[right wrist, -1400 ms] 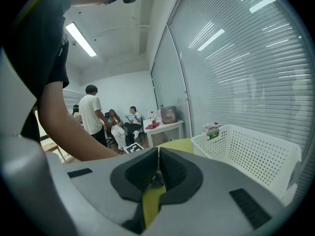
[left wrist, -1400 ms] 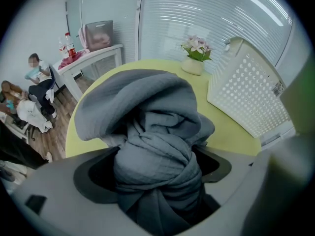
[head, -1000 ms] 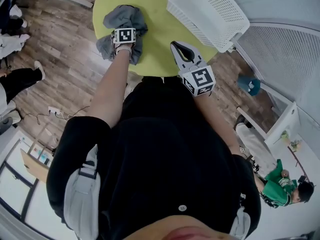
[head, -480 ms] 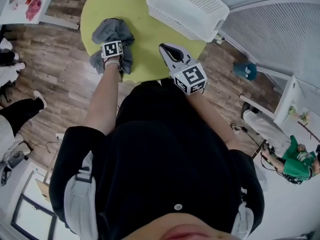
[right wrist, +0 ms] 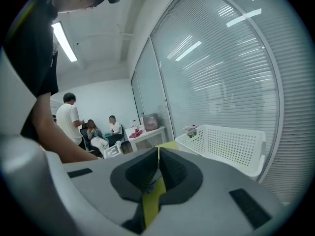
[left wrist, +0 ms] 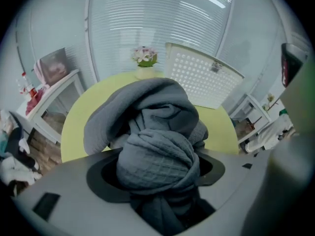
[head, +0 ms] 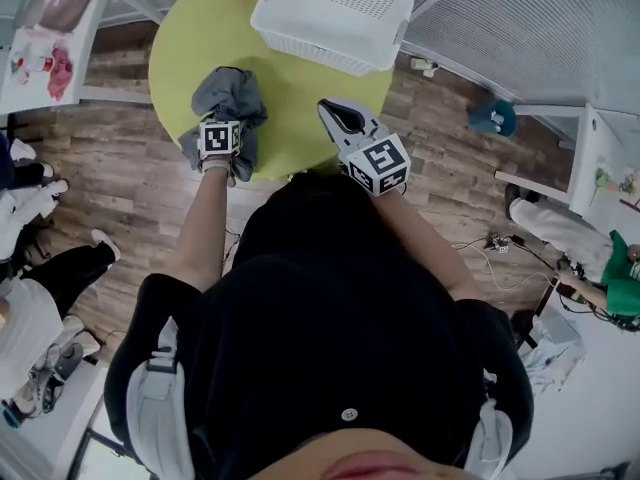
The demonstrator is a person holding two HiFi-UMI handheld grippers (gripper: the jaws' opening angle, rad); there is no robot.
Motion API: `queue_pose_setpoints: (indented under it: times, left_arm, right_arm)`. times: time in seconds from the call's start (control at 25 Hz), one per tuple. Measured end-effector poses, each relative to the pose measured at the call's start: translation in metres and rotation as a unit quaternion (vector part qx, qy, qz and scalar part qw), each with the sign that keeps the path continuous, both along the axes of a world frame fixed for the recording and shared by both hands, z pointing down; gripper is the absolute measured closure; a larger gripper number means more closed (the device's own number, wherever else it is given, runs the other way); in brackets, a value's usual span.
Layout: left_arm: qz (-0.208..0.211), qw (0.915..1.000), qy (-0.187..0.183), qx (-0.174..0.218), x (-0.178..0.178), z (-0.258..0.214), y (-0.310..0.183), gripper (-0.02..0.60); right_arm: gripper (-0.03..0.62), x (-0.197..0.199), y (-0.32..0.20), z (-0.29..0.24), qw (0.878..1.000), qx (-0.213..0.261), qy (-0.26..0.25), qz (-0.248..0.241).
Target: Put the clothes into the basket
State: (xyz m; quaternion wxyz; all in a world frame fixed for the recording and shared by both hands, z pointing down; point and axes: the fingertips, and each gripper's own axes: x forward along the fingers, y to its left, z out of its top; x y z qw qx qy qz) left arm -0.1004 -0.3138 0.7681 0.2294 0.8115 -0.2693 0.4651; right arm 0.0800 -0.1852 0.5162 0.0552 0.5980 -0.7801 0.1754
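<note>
One garment (head: 229, 86) clamped in left tongs (head: 226, 118) (just closing); right tongs (head: 331, 111) shut.

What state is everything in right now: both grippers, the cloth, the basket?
left gripper: jaws have just been closing, now shut on the grey cloth bunched between them.
right gripper: jaws together, nothing between them.
grey cloth: crumpled, over the green table, not in the white basket.
white basket: upright on the table, no clothes visible inside.
</note>
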Motion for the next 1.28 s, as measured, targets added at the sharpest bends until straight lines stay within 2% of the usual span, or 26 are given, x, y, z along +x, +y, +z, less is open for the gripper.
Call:
queue_pose_setpoints:
  times: [0.2,0.36,0.48,0.6,0.88,1.0,1.12,1.28]
  left_arm:
    - [0.073,0.9969,0.028,0.000,0.034,-0.033,0.039,0.235]
    - [0.131,0.9894,0.062,-0.005,0.074,-0.078,0.074,0.235]
    - [0.194,0.9783,0.073,0.002,0.100,-0.113,0.102,0.235]
    - [0.274,0.9595,0.065,0.011,0.124,-0.145,0.132,0.235]
    - [0.428,0.9018,0.052,0.030,0.186,-0.206,0.194,0.235]
    - [0.483,0.8730,0.054,0.045,0.209,-0.226,0.202,0.235]
    - [0.544,0.8358,0.052,0.051,0.225,-0.246,0.207,0.235]
    - [0.631,0.7714,0.054,0.059,0.247,-0.270,0.195,0.235]
  right_arm:
    - [0.569,0.022,0.018,-0.010,0.999,0.023,-0.020,0.028]
    - [0.569,0.039,0.037,-0.021,0.998,0.040,-0.011,0.038]
    - [0.569,0.050,0.056,-0.029,0.997,0.050,-0.006,0.053]
    - [0.569,0.062,0.078,-0.036,0.996,0.057,0.000,0.071]
    - [0.569,0.095,0.120,-0.058,0.992,0.071,0.019,0.105]
    - [0.569,0.100,0.124,-0.069,0.989,0.076,0.047,0.117]
    - [0.569,0.103,0.128,-0.082,0.984,0.079,0.076,0.138]
    - [0.569,0.112,0.120,-0.093,0.976,0.078,0.079,0.186]
